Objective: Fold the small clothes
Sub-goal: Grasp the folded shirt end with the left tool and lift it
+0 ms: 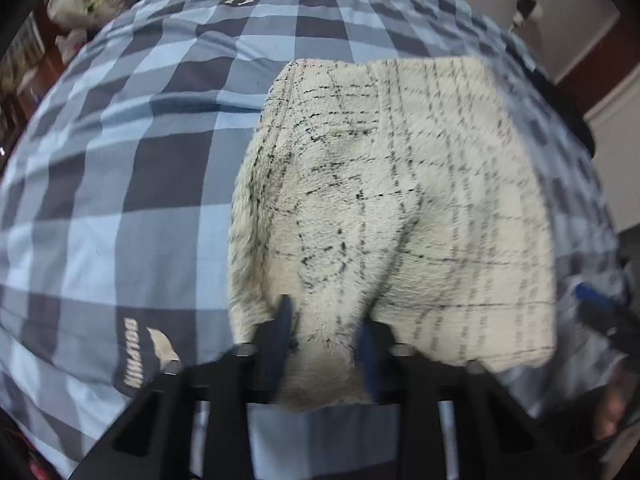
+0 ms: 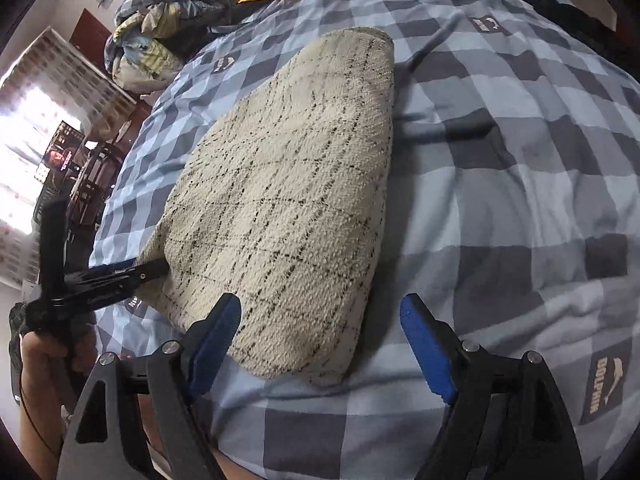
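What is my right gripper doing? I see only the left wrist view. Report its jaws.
Observer: The right gripper is open. Its jaws stand astride the near corner of the cream checked garment and do not press on it.
Operator: Tell me what each finger is over.
Observer: One of its blue fingers is over the garment. The other is over the checked bedsheet.
Operator: Place my left grip as seen from that side.
Observer: The left gripper is shut on the garment's other near corner, at the picture's left.
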Available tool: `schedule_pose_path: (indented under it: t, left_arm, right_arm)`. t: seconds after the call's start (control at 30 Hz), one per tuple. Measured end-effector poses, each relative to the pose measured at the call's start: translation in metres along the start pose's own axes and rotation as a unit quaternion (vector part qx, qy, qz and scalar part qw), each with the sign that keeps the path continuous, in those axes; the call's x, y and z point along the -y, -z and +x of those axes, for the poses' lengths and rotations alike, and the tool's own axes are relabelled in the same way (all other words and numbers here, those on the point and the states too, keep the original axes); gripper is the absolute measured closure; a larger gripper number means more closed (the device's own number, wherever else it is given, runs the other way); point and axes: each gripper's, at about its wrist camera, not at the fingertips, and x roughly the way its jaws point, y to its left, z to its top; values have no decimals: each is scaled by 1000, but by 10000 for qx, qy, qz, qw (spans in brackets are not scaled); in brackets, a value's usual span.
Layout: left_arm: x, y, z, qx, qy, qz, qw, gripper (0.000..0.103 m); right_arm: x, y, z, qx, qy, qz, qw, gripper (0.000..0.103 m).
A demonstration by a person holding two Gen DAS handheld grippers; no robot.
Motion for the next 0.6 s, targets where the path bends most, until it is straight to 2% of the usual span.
schedule_pose_path:
  t: [0.1, 0.17, 0.27, 0.43, 0.6]
  left_arm:
    - [-10, 6, -18, 171, 600, -346, 9974, 89]
    - [-18, 10, -35, 391, 1084, -620, 9914, 90]
    - [-25, 14, -49, 578, 1488, -849, 9835, 90]
    - [-32, 17, -53, 614, 1758, -1095, 9764, 91]
    - [-40, 10, -48, 609, 1923, -1282, 9710, 91]
  right_arm:
    - [-4, 7, -4, -62, -76, -127, 9999, 23]
    - [-9, 18, -12, -7, 89, -396, 9992, 23]
    - [-15, 37, -21, -104, 344, -902, 9953, 23]
    - [-44, 53, 4, -432, 1062, -1538, 9814, 23]
    - [-59, 48, 30, -357, 1541, -1685, 9729, 25]
